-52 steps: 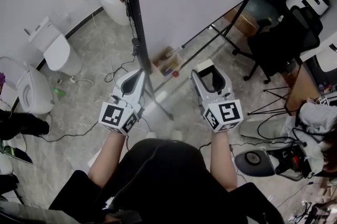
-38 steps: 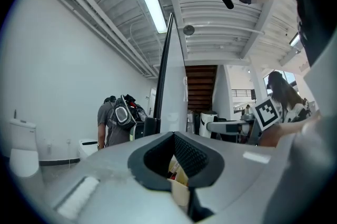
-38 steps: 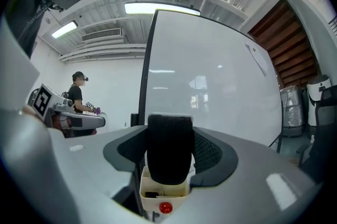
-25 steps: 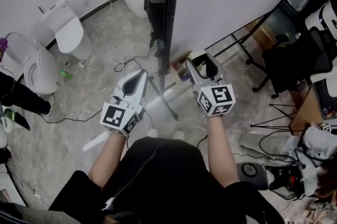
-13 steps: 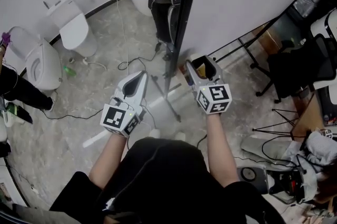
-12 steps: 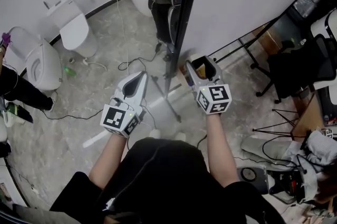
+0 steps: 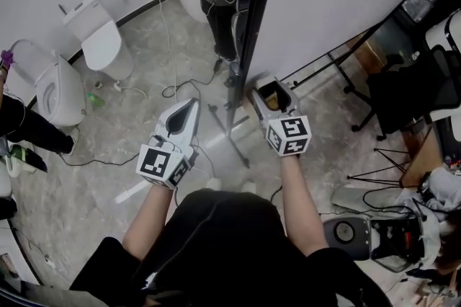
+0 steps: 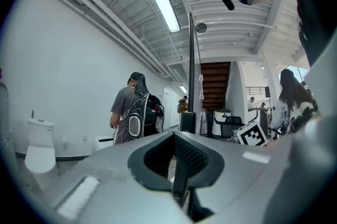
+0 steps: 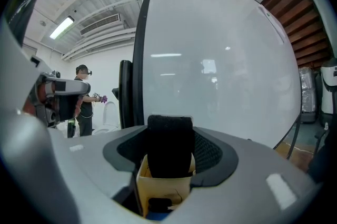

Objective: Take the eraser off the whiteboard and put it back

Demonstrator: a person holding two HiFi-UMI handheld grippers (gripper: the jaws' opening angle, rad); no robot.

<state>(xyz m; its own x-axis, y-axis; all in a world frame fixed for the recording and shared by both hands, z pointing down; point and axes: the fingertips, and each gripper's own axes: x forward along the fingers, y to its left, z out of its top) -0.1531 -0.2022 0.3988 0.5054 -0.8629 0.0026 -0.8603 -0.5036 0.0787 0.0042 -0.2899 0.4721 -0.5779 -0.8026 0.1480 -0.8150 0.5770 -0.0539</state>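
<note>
Right gripper view has your right tool (image 7: 269, 86) pinching the eraser (image 9: 169, 157), black felt end foremost, near the whiteboard (image 9: 221, 60). Your left tool (image 8: 179, 165) is pressed together with nothing in it. Between the two tools stands the board's dark frame post (image 7: 250, 17), and a person with a backpack (image 8: 131, 112) stands behind it. The eraser's lower end is hidden inside the jaws.

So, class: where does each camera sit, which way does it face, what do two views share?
Head view: on the person's head, steeply down at both forearms, left tool, right tool.
Left gripper view: on the left tool, looking along its closed jaws past the whiteboard's edge.
Right gripper view: on the right tool, facing the whiteboard; eraser between its jaws.
Shared: head and right gripper views show the eraser.
</note>
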